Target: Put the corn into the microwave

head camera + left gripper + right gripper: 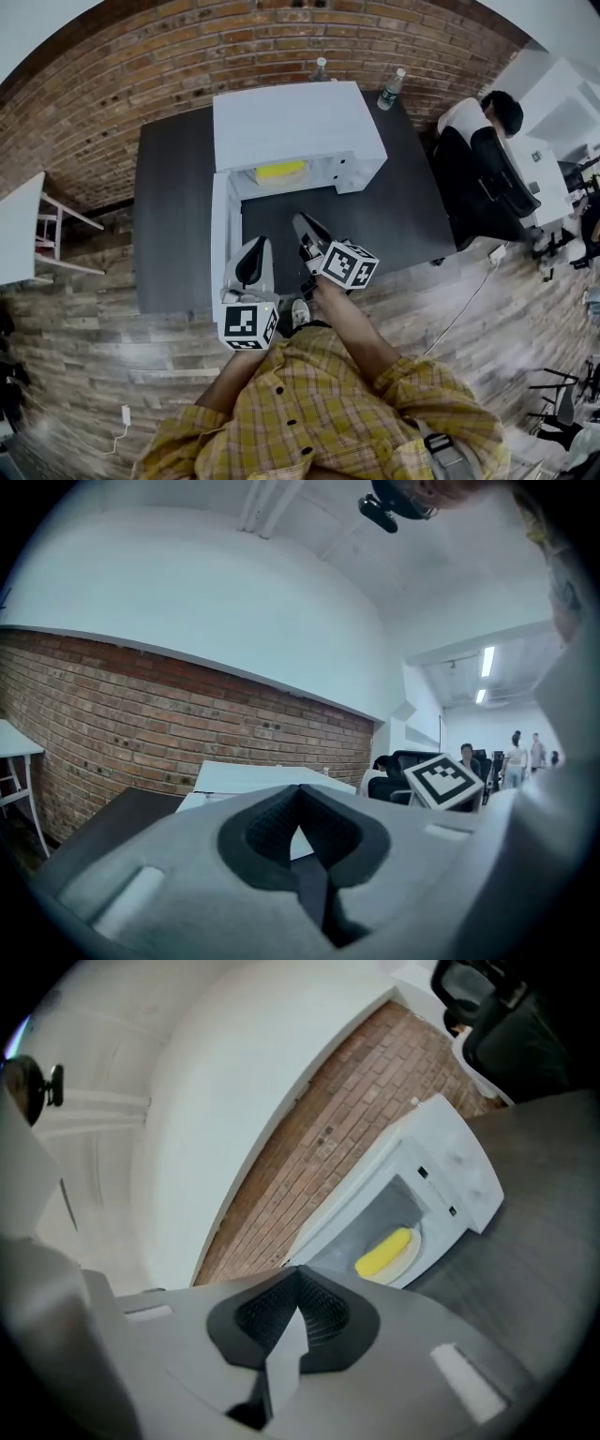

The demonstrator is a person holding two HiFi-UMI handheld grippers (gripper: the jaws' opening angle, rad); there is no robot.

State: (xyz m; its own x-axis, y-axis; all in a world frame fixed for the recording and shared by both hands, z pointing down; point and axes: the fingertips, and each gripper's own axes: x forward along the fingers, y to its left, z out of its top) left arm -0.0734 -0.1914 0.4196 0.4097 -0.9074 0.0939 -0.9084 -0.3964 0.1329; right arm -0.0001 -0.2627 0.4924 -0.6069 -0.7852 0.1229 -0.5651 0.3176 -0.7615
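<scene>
"Where is the corn [281,171]?"
"Inside the open microwave [295,122], lying on a pale plate [413,1244]."
"And the grippers?"
"Left gripper [253,249] and right gripper [305,228] hover before the microwave, above the worktop [178,216], fingers clenched on nothing."

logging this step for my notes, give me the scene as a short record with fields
corn: inside the microwave, lying on a plate
microwave door: open, swung to the left in the head view
left gripper: shut, empty
right gripper: shut, empty
table: dark, the microwave stands on it
task state: corn is in, door not yet closed
</scene>
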